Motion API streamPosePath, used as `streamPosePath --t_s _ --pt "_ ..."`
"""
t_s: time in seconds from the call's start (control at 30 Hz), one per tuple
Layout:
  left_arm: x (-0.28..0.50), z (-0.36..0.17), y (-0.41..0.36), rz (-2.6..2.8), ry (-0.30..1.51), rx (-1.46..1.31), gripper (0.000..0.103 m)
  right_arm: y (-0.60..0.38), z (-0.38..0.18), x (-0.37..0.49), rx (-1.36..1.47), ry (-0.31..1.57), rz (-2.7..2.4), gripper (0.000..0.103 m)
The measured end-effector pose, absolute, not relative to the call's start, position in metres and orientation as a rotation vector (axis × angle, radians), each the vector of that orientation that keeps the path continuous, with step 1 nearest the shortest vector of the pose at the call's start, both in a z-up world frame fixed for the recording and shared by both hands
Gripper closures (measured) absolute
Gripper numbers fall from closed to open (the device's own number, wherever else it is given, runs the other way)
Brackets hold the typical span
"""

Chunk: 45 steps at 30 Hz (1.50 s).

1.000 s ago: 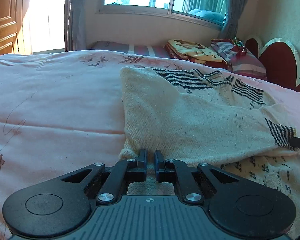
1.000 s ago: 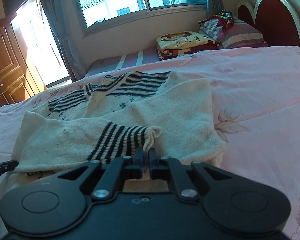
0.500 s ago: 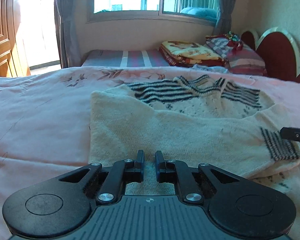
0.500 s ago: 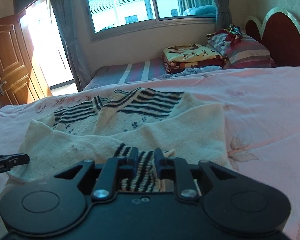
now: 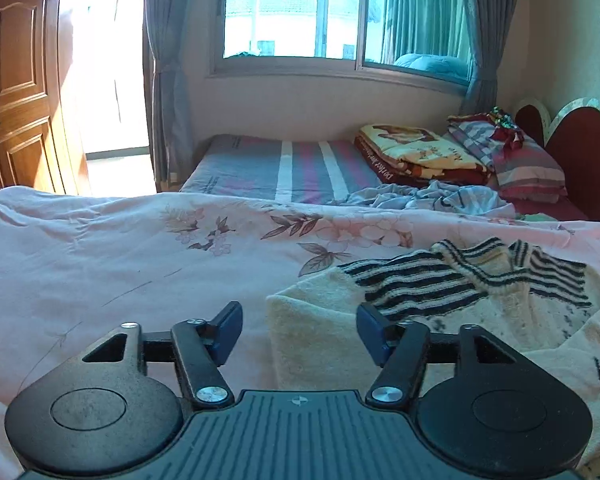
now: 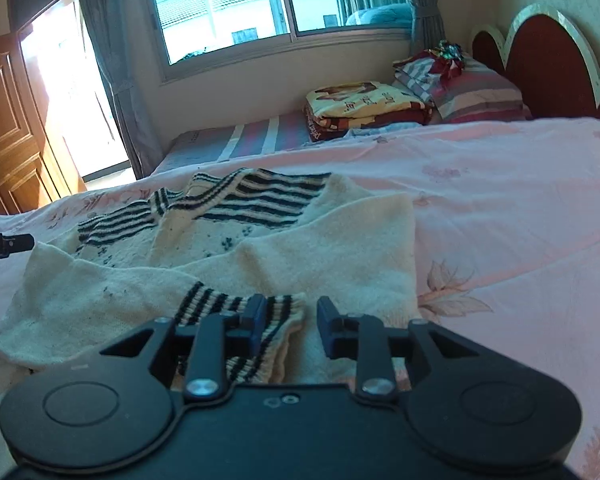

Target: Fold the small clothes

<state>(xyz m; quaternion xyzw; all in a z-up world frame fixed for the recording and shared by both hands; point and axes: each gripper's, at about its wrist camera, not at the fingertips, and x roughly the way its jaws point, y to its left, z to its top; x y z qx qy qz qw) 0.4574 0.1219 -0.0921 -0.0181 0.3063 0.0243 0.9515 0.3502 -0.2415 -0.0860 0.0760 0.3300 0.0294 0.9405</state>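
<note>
Sweater (image 6: 324, 248) cuff lies between right gripper (image 6: 290, 322) jaws.

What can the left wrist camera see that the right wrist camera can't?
Only the left wrist view shows the left gripper up close, fingers spread with nothing between them, and crumpled blue-grey cloth spread on the far bed.

Only the right wrist view shows the right gripper, its fingers parted over the striped cuff without pinching it.

Both show the cream sweater with black stripes on the pink quilt, the window and the folded blanket.
</note>
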Motion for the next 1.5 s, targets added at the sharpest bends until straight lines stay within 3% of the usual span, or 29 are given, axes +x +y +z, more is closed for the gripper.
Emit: streamPosePath --t_s 0.03,0.2,0.33,0.5,0.7,0.97,1.1,1.17,1.43,1.5 --pt "0.461 -0.094 0.128 0.055 0.635 -0.067 0.052 -0.242 -0.087 0.349 0.155 0.670 0.060 0.077" --pt "0.485 -0.129 0.137 0.114 0.766 -0.054 0.052 -0.240 -0.092 0.349 0.137 0.653 0.099 0.081" --pt "0.481 -0.126 0.140 0.140 0.749 -0.074 0.052 -0.241 -0.093 0.355 0.107 0.668 0.055 0.085" --pt "0.461 -0.111 0.113 0.037 0.661 -0.066 0.052 -0.239 -0.076 0.355 0.129 0.596 0.077 0.079" --pt "0.469 -0.128 0.082 -0.034 0.722 -0.034 0.052 -0.227 -0.088 0.378 0.041 0.661 0.052 0.079" --pt "0.443 -0.107 0.069 -0.074 0.673 -0.023 0.051 -0.227 -0.071 0.364 0.072 0.602 0.098 0.075" --pt "0.433 -0.126 0.058 -0.083 0.712 0.003 0.051 -0.207 -0.079 0.361 0.011 0.624 0.203 0.074" --pt "0.428 -0.129 0.059 -0.082 0.691 0.021 0.046 -0.203 -0.095 0.367 -0.063 0.700 0.154 0.075" --pt "0.420 -0.130 0.072 -0.084 0.674 0.007 0.045 -0.209 -0.093 0.361 -0.079 0.683 0.113 0.075" --pt "0.418 -0.130 0.072 -0.076 0.674 0.010 0.045 -0.208 -0.089 0.358 -0.095 0.680 0.075 0.067"
